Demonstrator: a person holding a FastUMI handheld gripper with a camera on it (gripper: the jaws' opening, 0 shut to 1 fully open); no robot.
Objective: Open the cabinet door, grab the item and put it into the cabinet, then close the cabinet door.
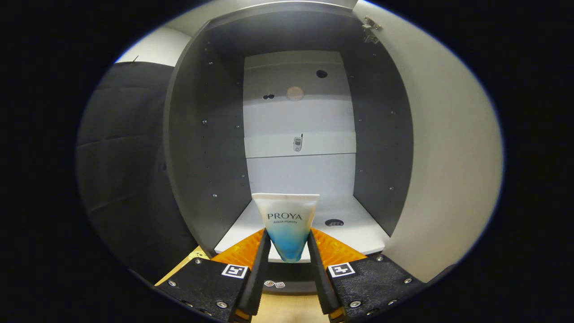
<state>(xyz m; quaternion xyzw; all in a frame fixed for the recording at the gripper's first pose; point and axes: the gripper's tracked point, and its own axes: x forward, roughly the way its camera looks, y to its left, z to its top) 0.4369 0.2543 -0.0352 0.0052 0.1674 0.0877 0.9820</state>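
Observation:
A white-to-blue cosmetic tube (287, 224) stands upright between my fingers, crimped end up, and both fingers press on its lower sides. My gripper (288, 244) is shut on it and sits just in front of the open cabinet's white floor (358, 233). The cabinet (296, 130) has dark grey side walls and a pale back panel. Its white door (444, 148) is swung open to the right of my fingers, with a hinge (371, 29) near its top.
A small round hole (334, 222) marks the cabinet floor right of the tube. Black booth cloth (121, 170) hangs to the left of the cabinet. A wooden surface (287, 309) lies below the fingers. A small fitting (297, 143) sits on the back panel.

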